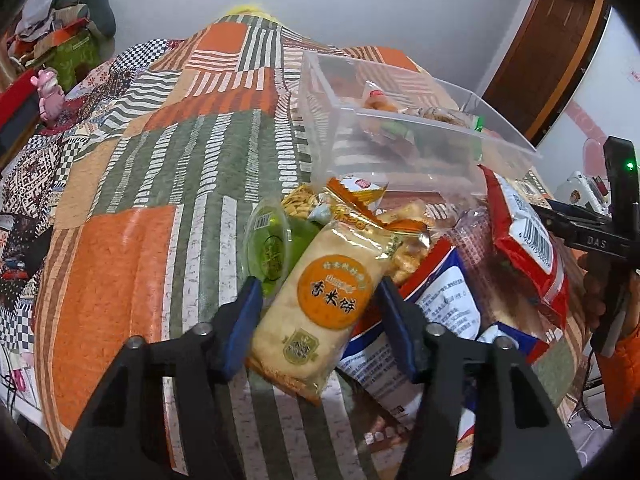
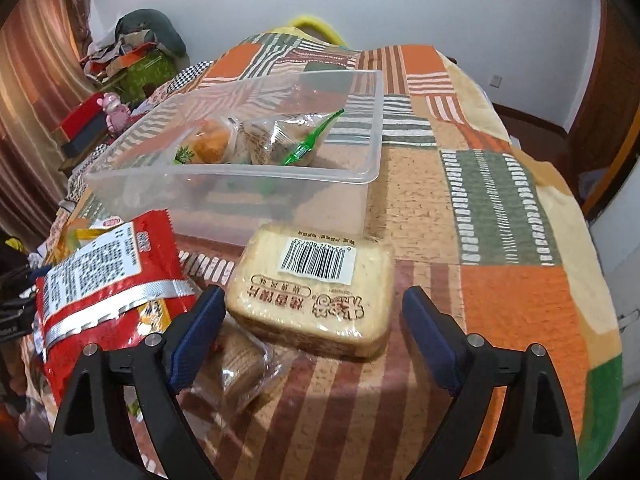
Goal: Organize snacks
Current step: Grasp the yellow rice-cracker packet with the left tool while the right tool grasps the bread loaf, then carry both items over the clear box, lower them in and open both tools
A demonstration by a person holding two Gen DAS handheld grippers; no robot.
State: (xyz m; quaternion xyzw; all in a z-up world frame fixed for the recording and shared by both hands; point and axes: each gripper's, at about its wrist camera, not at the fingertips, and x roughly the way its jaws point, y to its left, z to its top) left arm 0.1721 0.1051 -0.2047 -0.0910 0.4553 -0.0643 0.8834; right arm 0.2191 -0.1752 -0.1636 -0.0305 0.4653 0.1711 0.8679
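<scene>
A clear plastic bin stands on the patchwork tablecloth and holds a few wrapped snacks. A pile of snack packs lies in front of it. My left gripper is open, its fingers on either side of a yellow rice cracker pack without visibly pressing it. My right gripper is open and low over the table, with a wrapped bread-slice pack between and just beyond its fingers. A red snack bag lies to its left.
A green jelly cup, a blue and white bag and a small clear cookie pack lie in the pile. Boxes and a pink toy sit off the table's far left. A wooden door is at right.
</scene>
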